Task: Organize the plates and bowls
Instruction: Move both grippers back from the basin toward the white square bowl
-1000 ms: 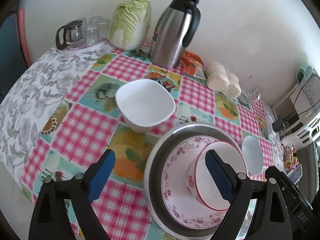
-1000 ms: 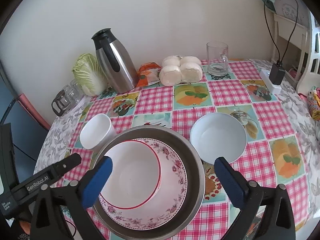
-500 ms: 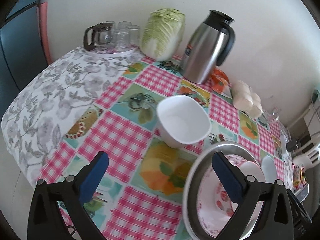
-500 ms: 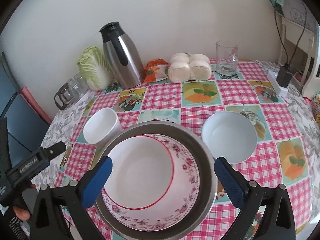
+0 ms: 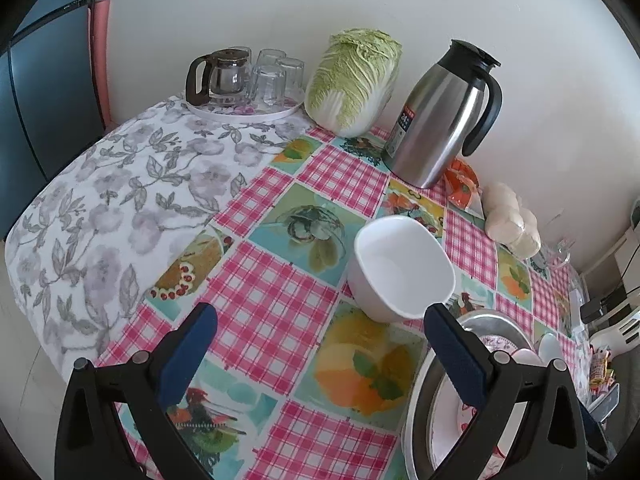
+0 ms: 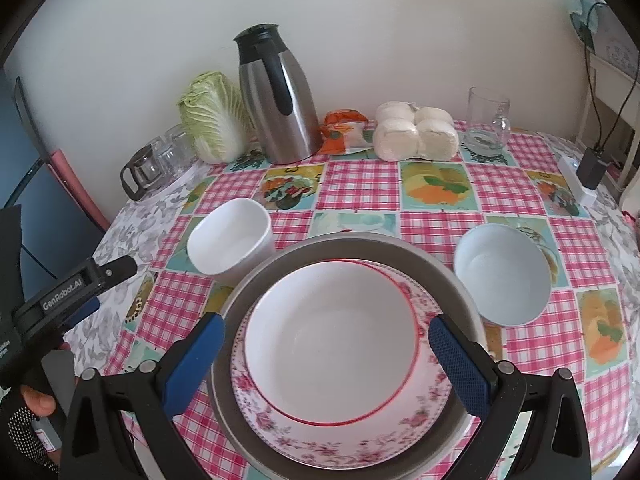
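Left hand-held gripper (image 5: 318,344), jaws just opened wide and empty, is swinging from the red-rimmed bowl (image 6: 332,340) toward the square white bowl (image 5: 400,268); only the right hand-held gripper (image 6: 326,350), also gaping, is showing the round white bowl (image 6: 502,274).

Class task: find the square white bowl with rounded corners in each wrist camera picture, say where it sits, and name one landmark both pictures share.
Left wrist view: the square white bowl sits right of centre, just above the right-hand blue fingertip.
Right wrist view: the same bowl sits left of centre, beside the upper-left rim of the grey metal basin.
Shared landmark: the steel vacuum jug with black handle, standing by the wall behind the bowl.
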